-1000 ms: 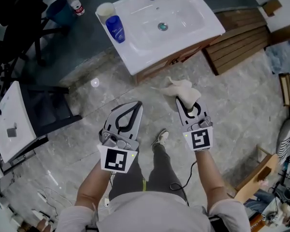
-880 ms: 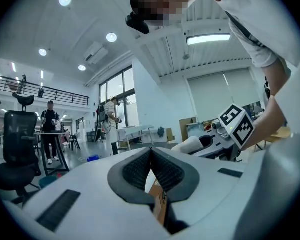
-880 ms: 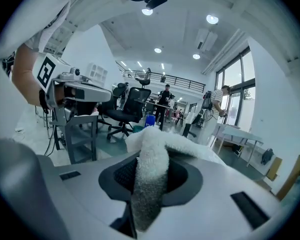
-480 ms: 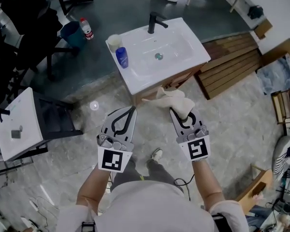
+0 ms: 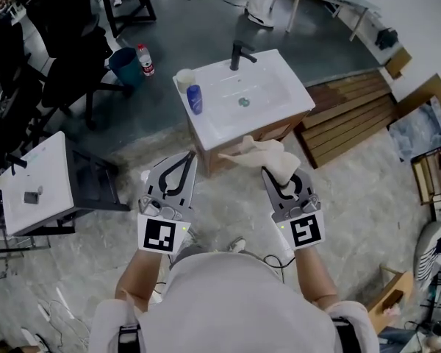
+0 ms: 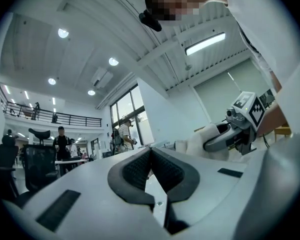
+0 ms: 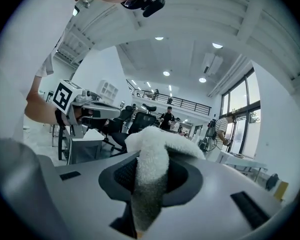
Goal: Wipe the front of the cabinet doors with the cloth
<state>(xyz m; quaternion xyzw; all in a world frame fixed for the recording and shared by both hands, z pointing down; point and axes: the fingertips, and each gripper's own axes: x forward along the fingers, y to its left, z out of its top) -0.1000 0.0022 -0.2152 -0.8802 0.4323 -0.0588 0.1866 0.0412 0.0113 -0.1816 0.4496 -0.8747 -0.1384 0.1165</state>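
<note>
Going left to right: one small white bench (image 5: 31, 190) at the far left. Further in, a blue bucket (image 5: 123, 63) and one water bottle (image 5: 145, 59) stand on the floor. In the middle there's one sink cabinet (image 5: 259, 132) with a white basin top, a single black tap (image 5: 239, 53) and one blue bottle (image 5: 195, 99) on the basin's left edge. A stack of wooden slats (image 5: 349, 120) lies on the floor to its right.

Two grippers and one cloth. Both forearms reach forward from the body, side by side and well apart, with the marker cubes facing up and the tips pointing at the cabinet.

The left gripper (image 5: 188, 157) is closed on nothing, pads meeting at the tip. The right gripper (image 5: 273, 173) is clamped on the cloth (image 5: 261, 151) — a white fluffy fold sits right between its pads.

The cloth's long axis runs roughly sideways: from the right jaws it spreads up and left, ending in a point near the cabinet's wooden front. I can't tell whether it touches the doors.
</note>
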